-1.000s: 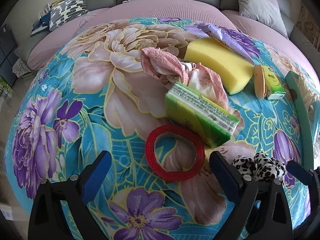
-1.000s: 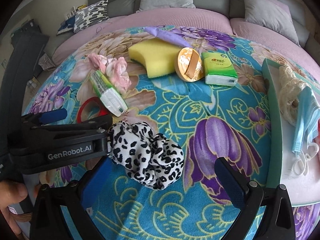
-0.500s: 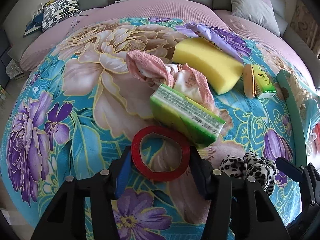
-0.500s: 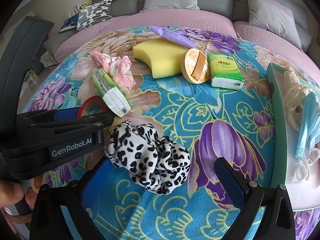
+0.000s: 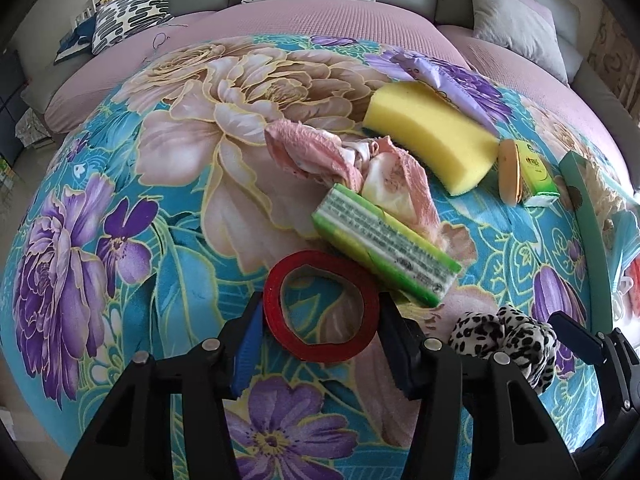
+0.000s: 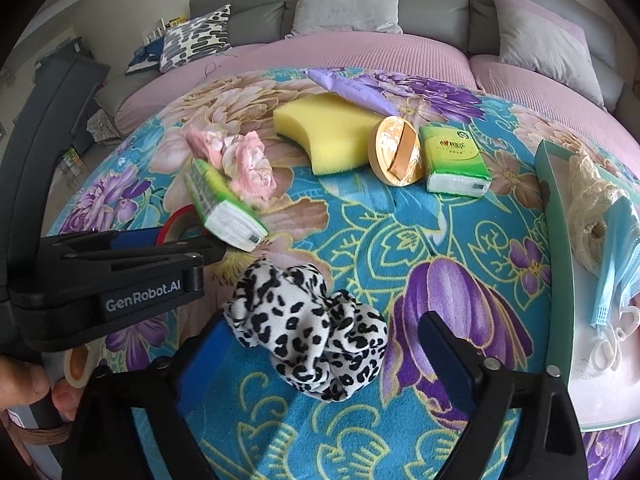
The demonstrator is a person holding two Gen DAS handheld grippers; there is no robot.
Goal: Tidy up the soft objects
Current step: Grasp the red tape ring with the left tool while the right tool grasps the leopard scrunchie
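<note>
A red soft ring (image 5: 320, 307) lies on the floral cloth, and my left gripper (image 5: 320, 320) is shut on it, both pads touching its sides. The ring shows partly in the right wrist view (image 6: 176, 220) behind the left gripper's body. A leopard-print scrunchie (image 6: 308, 328) lies between the jaws of my right gripper (image 6: 320, 344), which is partly closed around it; the left pad touches it, the right pad stands apart. The scrunchie also shows in the left wrist view (image 5: 504, 332).
A long green tissue pack (image 5: 384, 244), a pink cloth (image 5: 348, 164), a yellow sponge (image 6: 324, 132), a round gold puff (image 6: 396, 156), a small green tissue pack (image 6: 456, 164) and a purple packet (image 6: 348, 86) lie ahead. A green tray (image 6: 554, 216) with a mask stands right.
My left gripper has moved forward and closed onto the red ring. My right gripper has narrowed around the scrunchie and moved closer to it.
</note>
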